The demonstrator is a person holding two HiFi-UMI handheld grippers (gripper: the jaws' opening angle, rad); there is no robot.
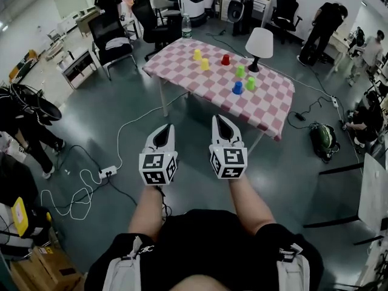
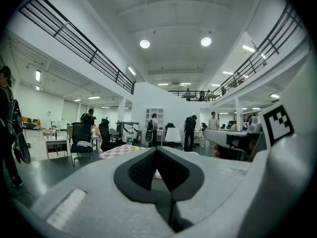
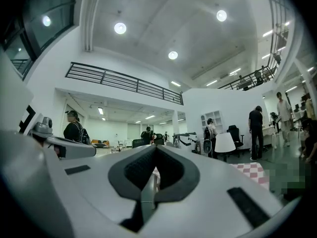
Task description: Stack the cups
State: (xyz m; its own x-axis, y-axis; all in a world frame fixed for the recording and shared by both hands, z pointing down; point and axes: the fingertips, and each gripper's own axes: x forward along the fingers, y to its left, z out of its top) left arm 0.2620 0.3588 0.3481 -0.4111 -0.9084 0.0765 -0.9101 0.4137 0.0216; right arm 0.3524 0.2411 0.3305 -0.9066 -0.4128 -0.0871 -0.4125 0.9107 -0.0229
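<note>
The grey floor [image 1: 121,120] fills most of the head view, with cables trailing across it to a power strip [image 1: 108,172] at the near left. Further off stands the table [image 1: 182,71], covered in a pink-and-white checked cloth. A white chair [image 1: 259,42] sits just beyond its far right edge, and a black chair [image 1: 112,38] stands well off to its left.

Near the person, the left tool [image 1: 168,127] and right tool [image 1: 216,118] are held side by side and level, pointing toward the table but well short of it, over bare floor. Each tool has its tips pressed together with nothing between them. Each gripper view shows the dark pads meeting at the front, with a sliver of checked cloth seen past them.

All six cups stand apart, upside down on the table. The far yellow cup [image 1: 197,54] and near yellow cup [image 1: 205,64] are at the left, and the red cup [image 1: 225,59] is at the middle far side. To its right are the far green cup [image 1: 240,71] and near green cup [image 1: 250,83], with the blue cup [image 1: 237,88] nearest. A bottle [image 1: 187,26] stands at the table's far left corner.
</note>
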